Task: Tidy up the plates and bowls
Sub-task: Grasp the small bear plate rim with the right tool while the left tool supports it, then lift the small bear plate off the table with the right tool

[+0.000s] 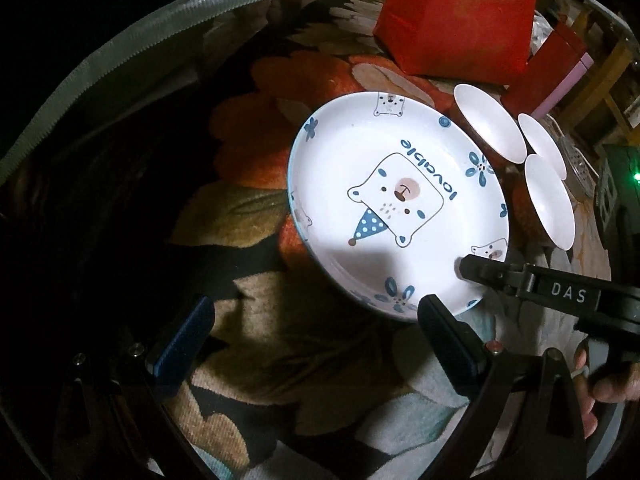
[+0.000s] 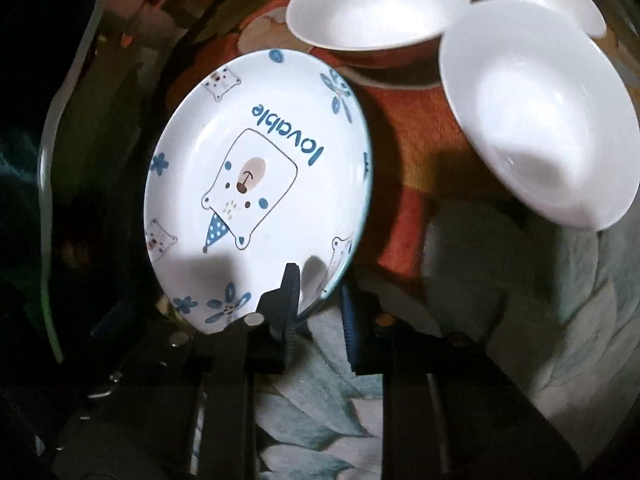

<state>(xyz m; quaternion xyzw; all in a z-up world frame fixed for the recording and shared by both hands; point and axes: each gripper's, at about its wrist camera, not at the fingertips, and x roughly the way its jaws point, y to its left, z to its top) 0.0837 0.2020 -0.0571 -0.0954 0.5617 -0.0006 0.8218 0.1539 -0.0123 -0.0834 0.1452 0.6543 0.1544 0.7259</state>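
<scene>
Fingers of the right gripper (image 2: 320, 300), dark with blue ribbed pads, stand narrowly apart over the near rim of the round white ceramic plate printed with a blue-and-brown bear and the word "lovable" (image 2: 256, 184), one finger inside the rim and one outside; they appear to pinch it, though pad contact is not fully clear. Fingers of the left gripper (image 1: 316, 344), black with blue pads, stand wide apart and empty, the right-hand pad just beside the plate's near edge without clasping it. Plate: lying on the flower-patterned blanket in orange, tan and pale blue (image 1: 256, 208), near the middle. Three plain white bowls with reddish outsides (image 1: 489, 125), (image 1: 542, 146), (image 1: 550, 202): standing separately beside the plate, close together, unstacked. Red paper bag (image 1: 460, 12): upright behind them. Progress, by judgement: early; nothing is nested or piled, so plate and all three bowls remain to be gathered. Pose: both grippers point steeply downward; a person's hand (image 1: 604, 380) grips the right tool's handle at the lower right.
</scene>
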